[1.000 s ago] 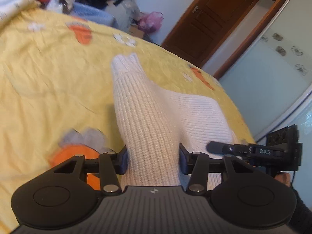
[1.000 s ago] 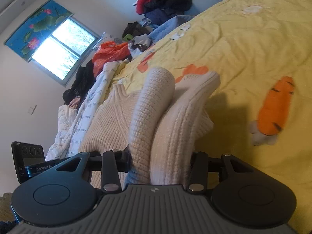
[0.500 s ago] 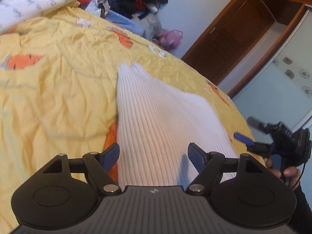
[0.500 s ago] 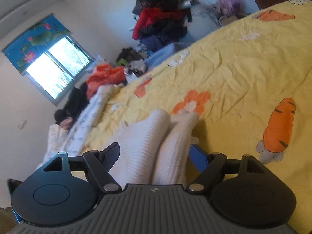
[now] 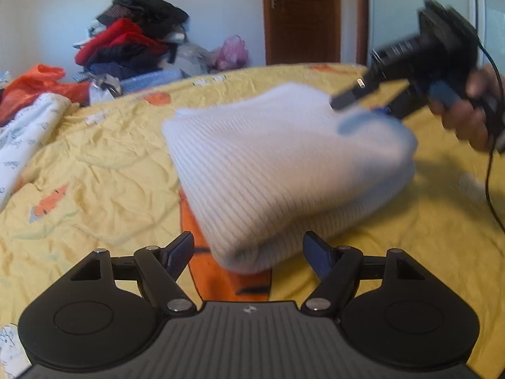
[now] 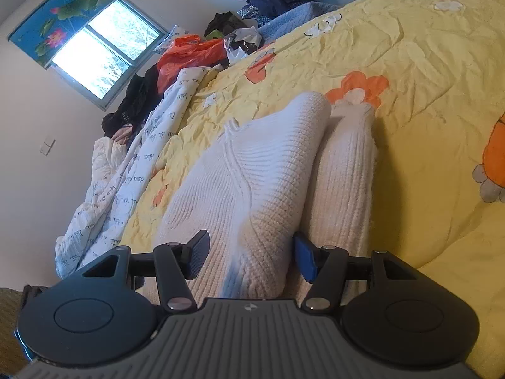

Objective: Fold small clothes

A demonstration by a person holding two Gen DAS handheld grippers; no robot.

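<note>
Left wrist view: the folded white ribbed-knit sweater [image 5: 284, 170] lies on the yellow carrot-print bed cover [image 5: 94, 164], just ahead of the left gripper [image 5: 249, 249], whose jaws stand apart and empty after a slight closing. Right gripper [image 6: 251, 257] has been closing astride a fold without pressing it. Soft, light, thick knit; best gripped at a folded edge.

Bed [image 5: 104, 170] has a wrinkled yellow cover with orange carrot and flower prints. White knit sweater [image 5: 284, 170] lies folded on it, mid-bed, over a carrot print. White printed quilt [image 6: 126, 189] bunched along the window-side edge. Orange plastic bag [image 5: 34, 85] and a light blue cloth [image 6: 296, 15] sit at the far edge.
</note>
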